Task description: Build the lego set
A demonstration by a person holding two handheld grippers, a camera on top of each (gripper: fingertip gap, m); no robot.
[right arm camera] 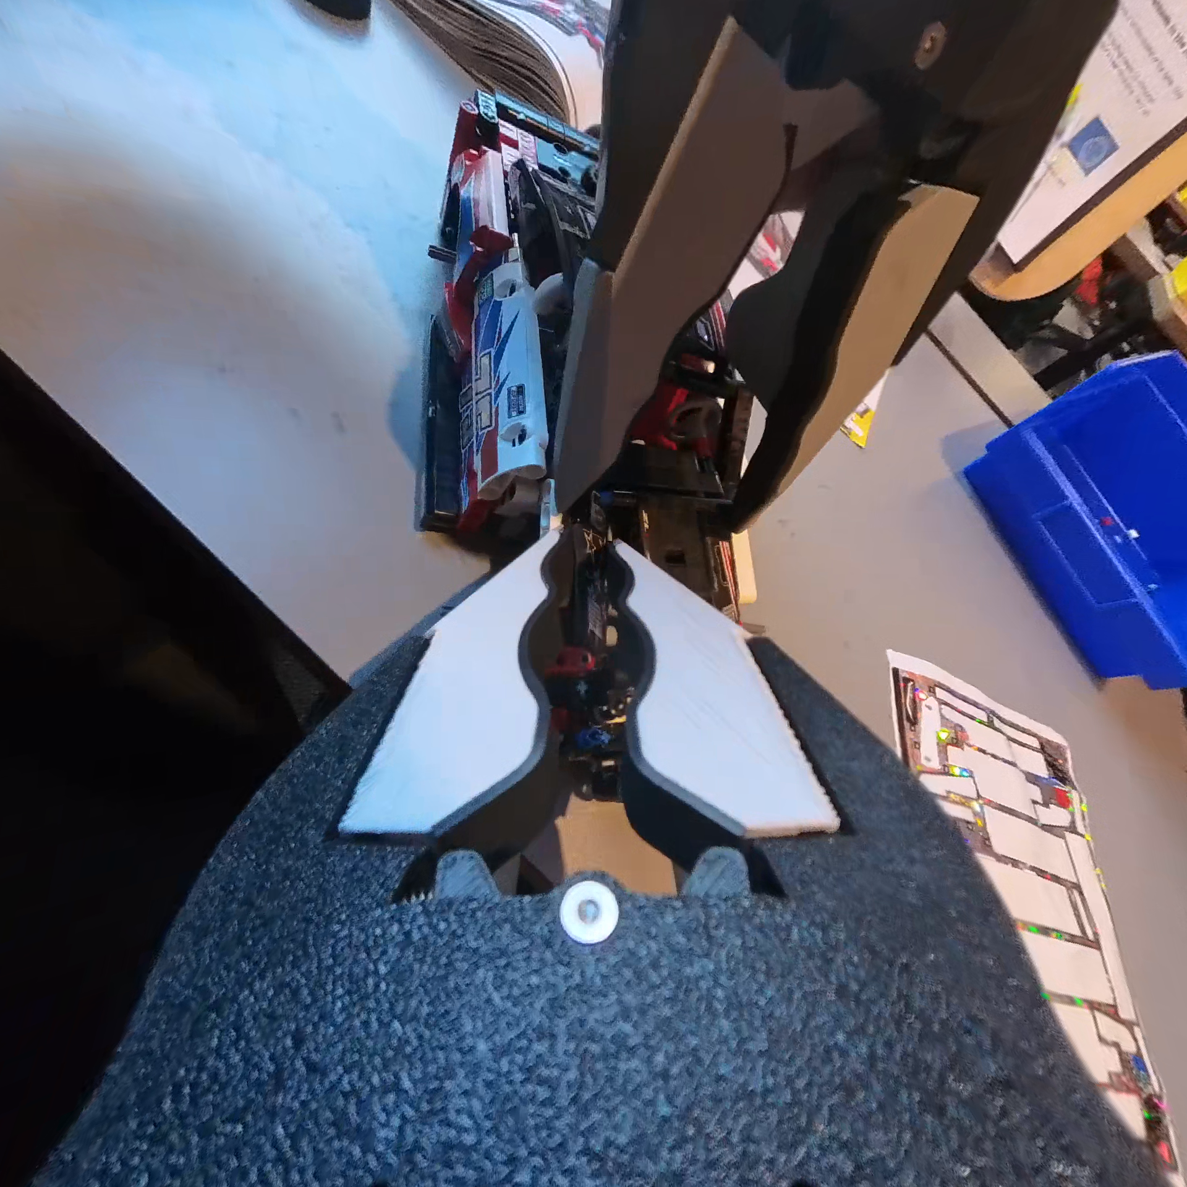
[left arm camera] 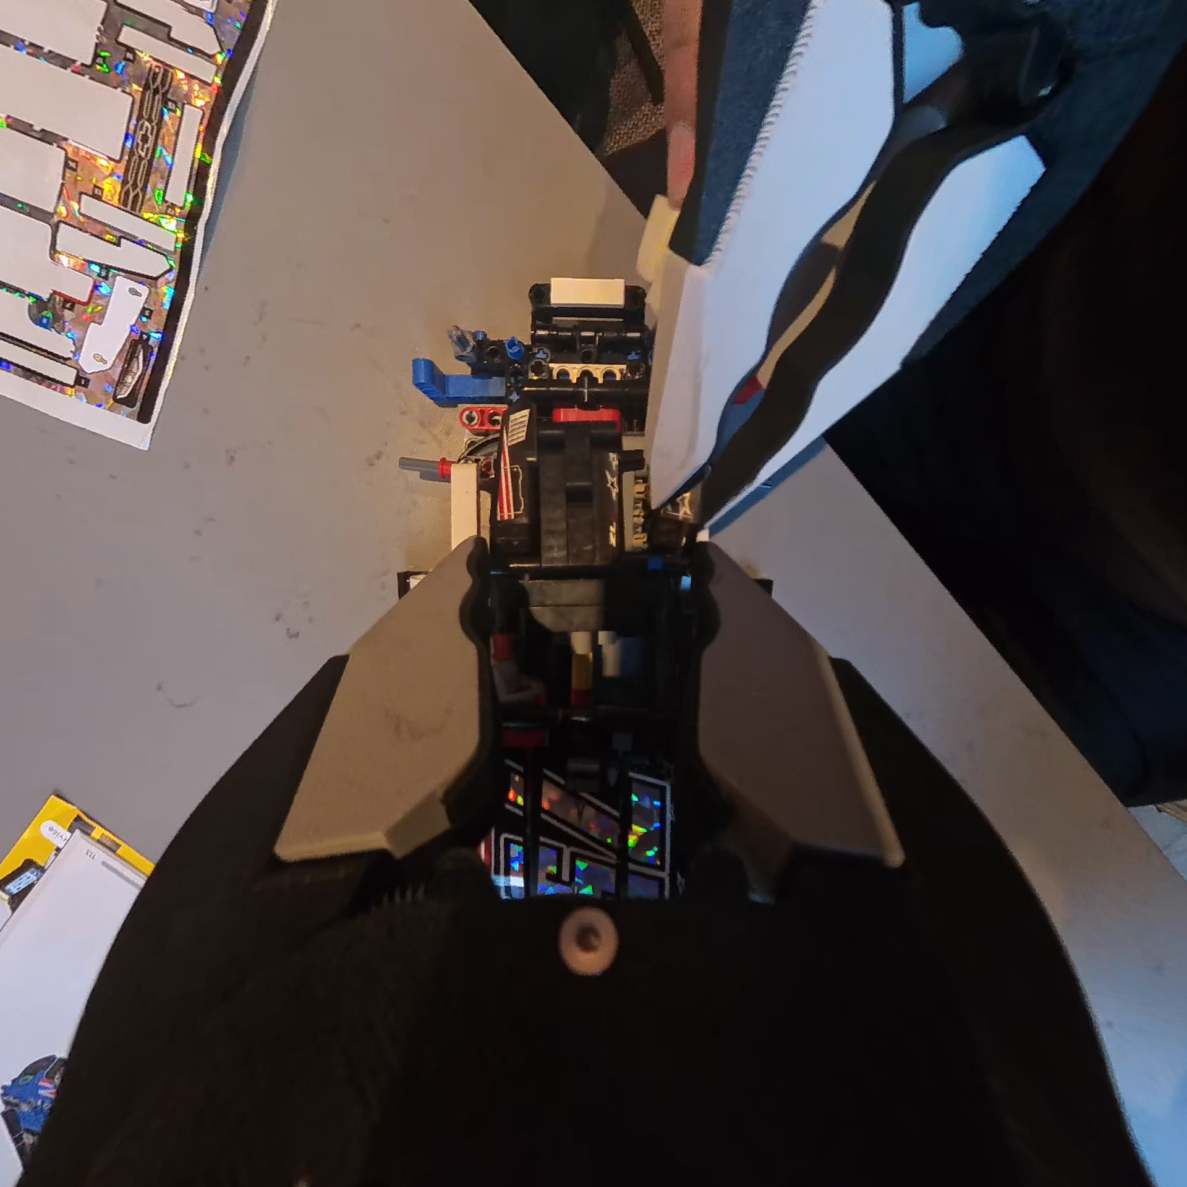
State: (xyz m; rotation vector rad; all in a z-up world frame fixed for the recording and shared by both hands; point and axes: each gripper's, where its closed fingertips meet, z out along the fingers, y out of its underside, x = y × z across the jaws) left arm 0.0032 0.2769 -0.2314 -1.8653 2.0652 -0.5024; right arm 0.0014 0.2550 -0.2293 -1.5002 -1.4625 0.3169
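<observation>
Black lego car (left arm camera: pixel 571 475) between both grippers, sticker sheet (left arm camera: pixel 90 193), blue bin (right arm camera: pixel 1092 514) nearby

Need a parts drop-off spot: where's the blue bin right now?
Right wrist view only: the blue bin sits on the table at the right edge, above the sticker sheet, right of the lego car.

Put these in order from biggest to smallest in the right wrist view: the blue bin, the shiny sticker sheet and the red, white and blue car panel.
1. shiny sticker sheet, though it lies nearest the camera, which inflates it
2. blue bin, cut off by the picture's edge, so unsure against the sheet
3. red, white and blue car panel
</observation>
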